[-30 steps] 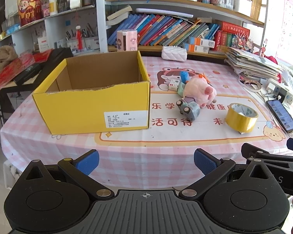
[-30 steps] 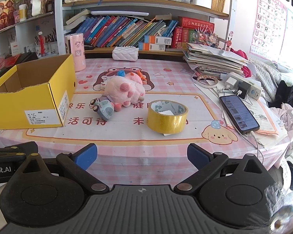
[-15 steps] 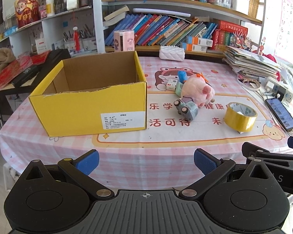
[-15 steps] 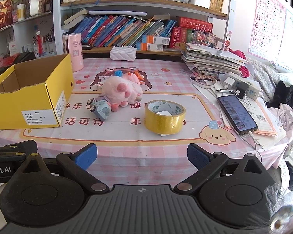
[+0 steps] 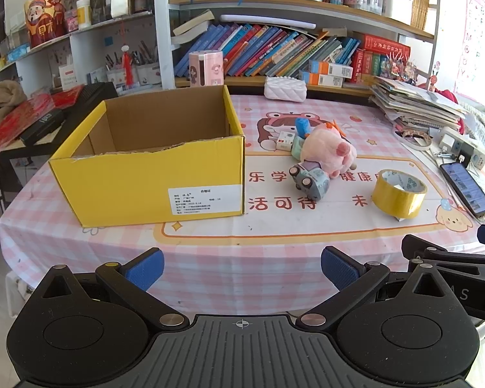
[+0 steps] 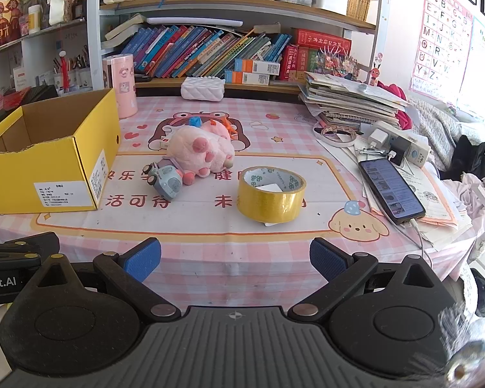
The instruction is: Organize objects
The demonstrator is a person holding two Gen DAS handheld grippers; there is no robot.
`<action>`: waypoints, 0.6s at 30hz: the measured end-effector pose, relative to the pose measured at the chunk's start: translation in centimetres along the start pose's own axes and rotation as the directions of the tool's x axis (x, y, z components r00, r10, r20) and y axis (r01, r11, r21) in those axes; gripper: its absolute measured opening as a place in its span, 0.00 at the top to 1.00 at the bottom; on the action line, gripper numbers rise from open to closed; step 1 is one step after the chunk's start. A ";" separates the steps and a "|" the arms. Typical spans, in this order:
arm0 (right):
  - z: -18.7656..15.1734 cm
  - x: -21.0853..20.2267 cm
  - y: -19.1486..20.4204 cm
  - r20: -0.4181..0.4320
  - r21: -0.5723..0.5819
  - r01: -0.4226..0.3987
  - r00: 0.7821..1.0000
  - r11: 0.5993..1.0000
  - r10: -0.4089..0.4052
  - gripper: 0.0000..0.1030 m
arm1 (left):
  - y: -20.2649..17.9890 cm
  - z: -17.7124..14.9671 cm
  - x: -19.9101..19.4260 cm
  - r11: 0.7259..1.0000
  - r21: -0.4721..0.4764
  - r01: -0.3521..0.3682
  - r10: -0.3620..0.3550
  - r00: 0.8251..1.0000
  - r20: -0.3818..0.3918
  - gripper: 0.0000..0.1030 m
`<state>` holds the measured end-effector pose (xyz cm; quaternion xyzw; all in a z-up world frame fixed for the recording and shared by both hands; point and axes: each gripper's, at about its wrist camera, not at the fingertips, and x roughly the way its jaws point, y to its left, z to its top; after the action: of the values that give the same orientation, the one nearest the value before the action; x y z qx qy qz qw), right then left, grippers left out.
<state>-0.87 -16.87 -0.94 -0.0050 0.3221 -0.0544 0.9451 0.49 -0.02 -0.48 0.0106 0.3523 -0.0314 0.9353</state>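
An empty yellow cardboard box stands on the left of the pink checked table. To its right lie a pink plush pig, a small grey-blue toy car, a little white box and a blue piece. A yellow tape roll sits further right. My left gripper hangs open before the table's front edge, below the box. My right gripper is open too, short of the tape roll.
A phone on a cable, a power strip and a paper stack crowd the right side. A white pouch and pink canister stand at the back before bookshelves. The right tool shows in the left view.
Both grippers have pulled back slightly from the table, so the objects look a little smaller. Nothing on the table has moved and both stay open.
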 end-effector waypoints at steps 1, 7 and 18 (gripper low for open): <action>0.0 0.0 0.0 0.000 0.000 0.000 1.000 1.000 0.000 0.03 | 0.0 0.0 0.0 1.000 0.001 0.000 0.000 1.000 0.001 0.00; 0.1 0.0 -0.1 0.006 -0.004 0.005 1.000 1.000 -0.005 0.03 | 0.2 -0.1 -0.1 1.000 -0.002 -0.005 0.005 1.000 0.017 0.00; -0.1 0.5 -0.3 -0.001 -0.014 0.012 1.000 1.000 -0.012 0.03 | 0.0 -0.3 0.1 1.000 0.013 0.022 -0.022 0.999 0.026 0.00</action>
<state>-0.58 -17.23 -1.29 -0.0136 0.3229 -0.0578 0.9446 0.35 -0.02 -0.74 0.0122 0.3398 -0.0442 0.9394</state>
